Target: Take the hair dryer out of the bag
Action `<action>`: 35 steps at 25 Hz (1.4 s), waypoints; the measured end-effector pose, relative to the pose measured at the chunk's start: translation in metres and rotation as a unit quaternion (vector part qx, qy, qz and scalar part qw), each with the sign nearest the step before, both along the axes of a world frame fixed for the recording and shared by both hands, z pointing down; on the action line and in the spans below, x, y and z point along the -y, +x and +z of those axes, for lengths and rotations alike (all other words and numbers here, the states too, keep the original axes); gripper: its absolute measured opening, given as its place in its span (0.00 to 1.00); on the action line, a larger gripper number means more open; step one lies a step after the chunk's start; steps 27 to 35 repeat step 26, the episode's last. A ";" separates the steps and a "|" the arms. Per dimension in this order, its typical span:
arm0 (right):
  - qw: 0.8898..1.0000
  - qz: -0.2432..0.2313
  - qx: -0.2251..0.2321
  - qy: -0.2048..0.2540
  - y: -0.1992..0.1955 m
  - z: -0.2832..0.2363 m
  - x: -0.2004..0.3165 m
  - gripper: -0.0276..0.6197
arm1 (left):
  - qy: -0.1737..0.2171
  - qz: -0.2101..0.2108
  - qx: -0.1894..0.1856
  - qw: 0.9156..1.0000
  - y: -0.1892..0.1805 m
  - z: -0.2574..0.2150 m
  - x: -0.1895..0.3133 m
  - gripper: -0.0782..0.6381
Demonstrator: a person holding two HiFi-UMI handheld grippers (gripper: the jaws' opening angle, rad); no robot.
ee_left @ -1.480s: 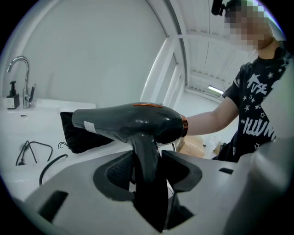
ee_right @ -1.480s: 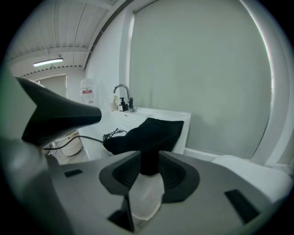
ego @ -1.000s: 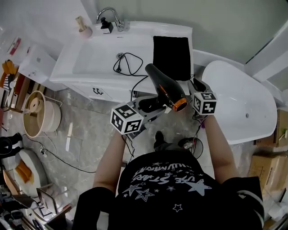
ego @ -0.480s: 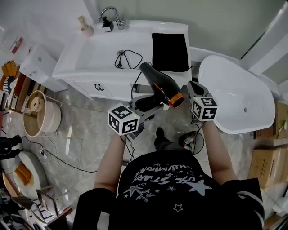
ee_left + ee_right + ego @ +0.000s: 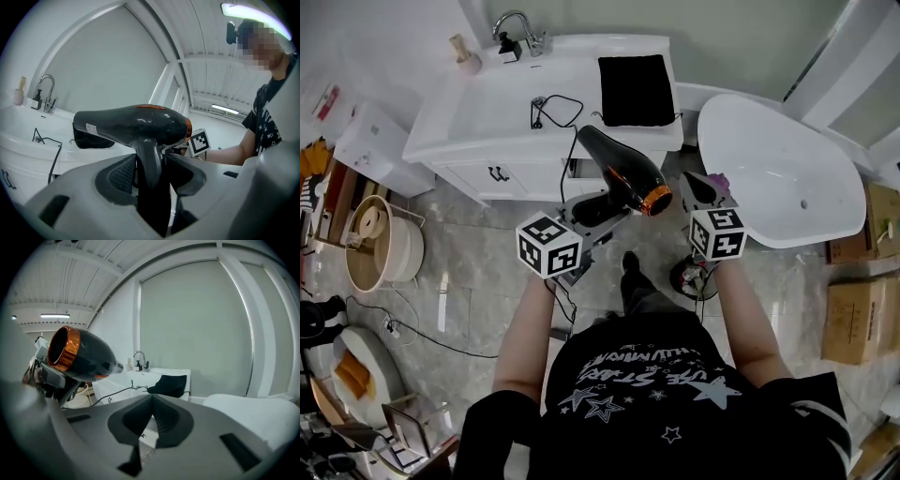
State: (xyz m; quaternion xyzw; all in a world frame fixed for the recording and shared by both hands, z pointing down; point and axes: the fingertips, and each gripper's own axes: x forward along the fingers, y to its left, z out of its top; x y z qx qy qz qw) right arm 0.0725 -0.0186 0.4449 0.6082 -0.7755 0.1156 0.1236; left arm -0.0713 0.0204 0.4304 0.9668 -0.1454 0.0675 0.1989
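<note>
Glossy black hair dryer (image 5: 623,172), copper ring on its near end, out of the bag, in the air near the counter (image 5: 671,131), handle clamped in left gripper (image 5: 151,169), nozzle pointing far-left. Its cord (image 5: 555,105) trails onto the counter. Black bag (image 5: 636,89) lies flat on the counter, just beyond.

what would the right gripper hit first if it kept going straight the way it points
Most likely the black bag on the sink counter, dead ahead of the shut right gripper in its own view. The hair dryer lies left of that line. Depth is unclear.

Black short-sleeved T-shirt (image 5: 647,375), white stars and lettering, grey left gripper (image 5: 605,208), grey right gripper (image 5: 692,183)
</note>
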 end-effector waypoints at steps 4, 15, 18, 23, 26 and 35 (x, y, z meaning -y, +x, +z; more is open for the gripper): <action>1.000 0.009 -0.004 -0.006 0.002 0.003 -0.025 0.05 | 0.000 0.005 0.001 1.000 -0.001 0.000 -0.012 0.39; 1.000 0.011 0.010 -0.011 -0.006 0.011 -0.063 0.05 | -0.009 0.009 -0.009 1.000 -0.004 0.008 -0.043 0.39; 1.000 0.012 0.015 -0.011 -0.008 0.012 -0.068 0.05 | -0.013 0.009 -0.012 1.000 -0.006 0.011 -0.047 0.39; 1.000 0.012 0.018 -0.020 -0.012 0.018 -0.072 0.05 | -0.017 0.007 -0.022 1.000 -0.008 0.011 -0.048 0.39; 1.000 0.011 0.018 -0.022 -0.015 0.020 -0.074 0.05 | -0.019 0.005 -0.025 1.000 -0.010 0.011 -0.049 0.39; 1.000 0.011 0.018 -0.022 -0.015 0.020 -0.074 0.05 | -0.019 0.005 -0.025 1.000 -0.010 0.011 -0.049 0.39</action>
